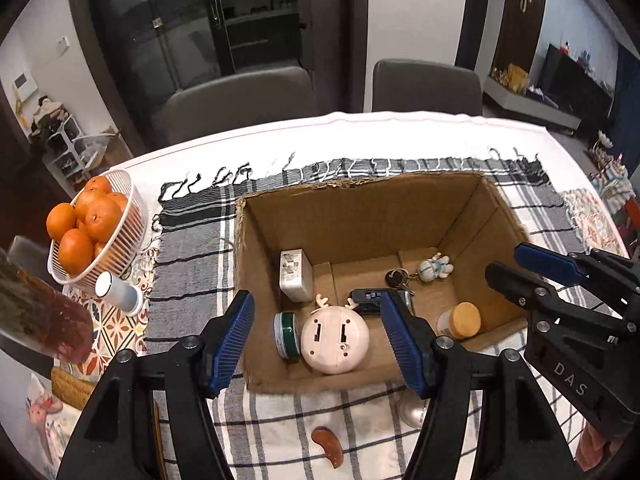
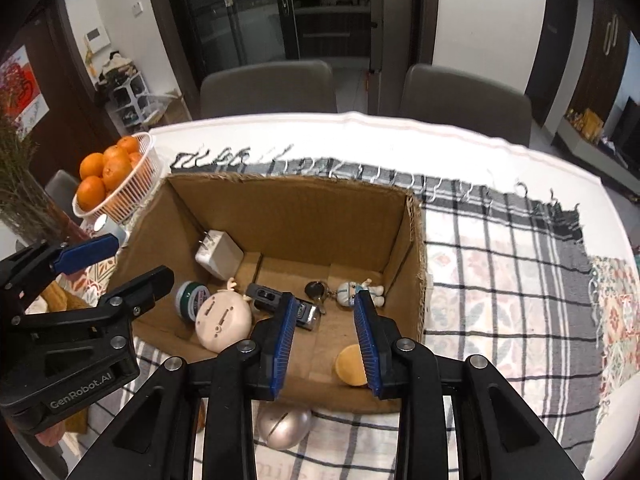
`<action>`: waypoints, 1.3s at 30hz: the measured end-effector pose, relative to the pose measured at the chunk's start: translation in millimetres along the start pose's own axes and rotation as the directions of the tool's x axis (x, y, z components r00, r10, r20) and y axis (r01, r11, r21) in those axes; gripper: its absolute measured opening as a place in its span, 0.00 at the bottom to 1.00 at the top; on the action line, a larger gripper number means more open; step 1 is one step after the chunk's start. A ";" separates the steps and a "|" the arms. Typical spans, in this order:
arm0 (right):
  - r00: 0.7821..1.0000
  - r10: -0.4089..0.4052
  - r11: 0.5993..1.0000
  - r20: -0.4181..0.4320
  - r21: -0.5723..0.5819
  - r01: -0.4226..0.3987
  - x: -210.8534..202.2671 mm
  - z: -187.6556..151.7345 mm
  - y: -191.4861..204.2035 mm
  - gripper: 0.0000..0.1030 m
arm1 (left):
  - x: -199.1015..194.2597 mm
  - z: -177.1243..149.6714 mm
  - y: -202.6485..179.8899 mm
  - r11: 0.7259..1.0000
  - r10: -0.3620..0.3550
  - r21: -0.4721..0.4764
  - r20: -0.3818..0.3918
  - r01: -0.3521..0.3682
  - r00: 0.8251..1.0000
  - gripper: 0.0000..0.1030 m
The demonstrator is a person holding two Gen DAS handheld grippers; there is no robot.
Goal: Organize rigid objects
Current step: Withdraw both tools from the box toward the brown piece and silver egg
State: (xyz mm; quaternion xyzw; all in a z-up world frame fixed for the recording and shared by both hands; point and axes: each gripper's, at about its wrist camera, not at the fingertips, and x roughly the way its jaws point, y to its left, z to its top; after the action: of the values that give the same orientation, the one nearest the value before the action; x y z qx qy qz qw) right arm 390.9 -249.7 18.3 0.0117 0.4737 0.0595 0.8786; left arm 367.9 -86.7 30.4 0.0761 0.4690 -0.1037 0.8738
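Your left gripper and right gripper are matte black plastic frames with silver screws and ribbed blue finger pads; white lettering reads "DAS" and "GenRobot.AI".

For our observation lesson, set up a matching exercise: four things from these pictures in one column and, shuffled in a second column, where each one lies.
Things:
1. white charger
2. oranges
3. silver egg-shaped object
4. yellow-lidded jar

Places:
A. in the white basket
B. on the checked cloth, in front of the cardboard box
C. in the box, against its left wall
D. in the box, near its right front corner

Pairs: 1-C, 2-A, 3-B, 4-D
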 end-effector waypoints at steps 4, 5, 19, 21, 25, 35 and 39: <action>0.999 -0.004 1.000 0.047 -0.009 0.005 -19.5 -6.9 7.0 0.32 | -19.7 -9.9 3.6 1.000 0.010 -0.012 0.047 -0.009 0.999 0.63; 0.998 -0.007 1.000 0.055 -0.009 0.007 -23.9 -8.7 8.8 0.32 | -25.8 -13.5 4.9 1.000 0.016 -0.016 0.058 -0.015 0.998 0.63; 0.966 -0.060 0.998 0.251 0.023 0.056 -79.6 -38.4 33.1 0.52 | -74.7 -54.4 21.5 0.997 0.049 -0.067 0.181 -0.038 0.982 0.67; 0.958 -0.070 0.997 0.277 0.034 0.063 -85.3 -43.4 35.8 0.54 | -76.2 -59.9 23.1 0.997 0.047 -0.069 0.185 -0.035 0.982 0.67; 0.947 -0.081 0.996 0.310 0.046 0.070 -90.4 -58.7 41.6 0.56 | -79.1 -74.4 22.9 0.997 0.062 -0.067 0.200 -0.050 0.978 0.67; 0.949 -0.068 0.997 0.309 0.058 0.052 -83.2 -98.0 41.7 0.56 | -75.2 -116.8 16.1 0.996 0.074 -0.064 0.197 -0.062 0.978 0.68; 0.949 -0.067 0.997 0.307 0.063 0.050 -80.3 -113.3 39.3 0.56 | -69.9 -132.7 11.6 0.996 0.073 -0.055 0.187 -0.063 0.980 0.68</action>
State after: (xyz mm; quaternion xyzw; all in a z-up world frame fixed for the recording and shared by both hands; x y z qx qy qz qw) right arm 249.0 -224.1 25.7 0.0307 0.3321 0.0180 0.9426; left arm 226.6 -37.2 16.4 0.0606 0.3835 -0.0690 0.9190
